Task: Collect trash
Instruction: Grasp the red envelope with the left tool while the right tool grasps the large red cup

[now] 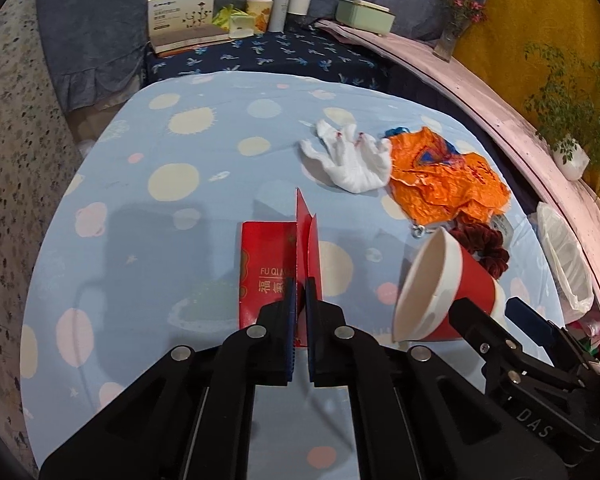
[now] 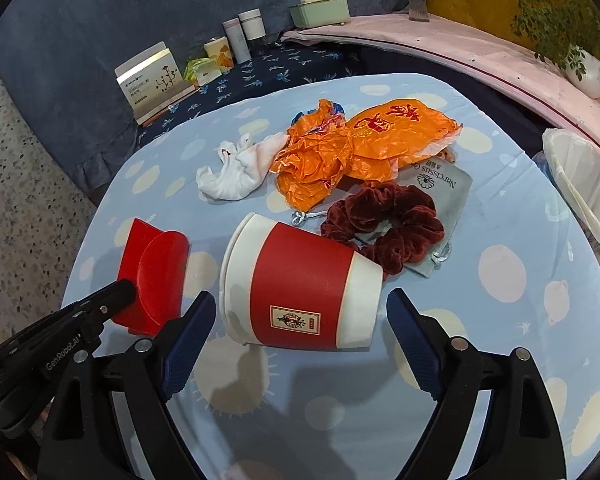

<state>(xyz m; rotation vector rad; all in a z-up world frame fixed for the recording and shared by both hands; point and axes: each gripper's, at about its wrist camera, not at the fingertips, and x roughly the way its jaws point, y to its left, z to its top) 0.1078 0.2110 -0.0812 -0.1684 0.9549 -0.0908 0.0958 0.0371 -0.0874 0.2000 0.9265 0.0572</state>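
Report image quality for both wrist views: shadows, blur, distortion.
Left wrist view: sharp, fisheye bends the pink ledge, dark corners; soft shadows on the tablecloth. Right wrist view: equally sharp; the right gripper casts a blurry shadow under the paper cup; no glare.

I see a dark red scrunchie (image 2: 384, 220) lying partly on a grey pouch (image 2: 444, 184) on the dotted blue cloth (image 2: 500, 320). Farther back, on dark floral fabric (image 1: 284, 54), stand an open box (image 1: 182, 16), two tall canisters (image 1: 292, 4) and a green case (image 1: 364, 16). A potted plant (image 1: 568, 120) sits on the pink ledge (image 1: 500, 116).
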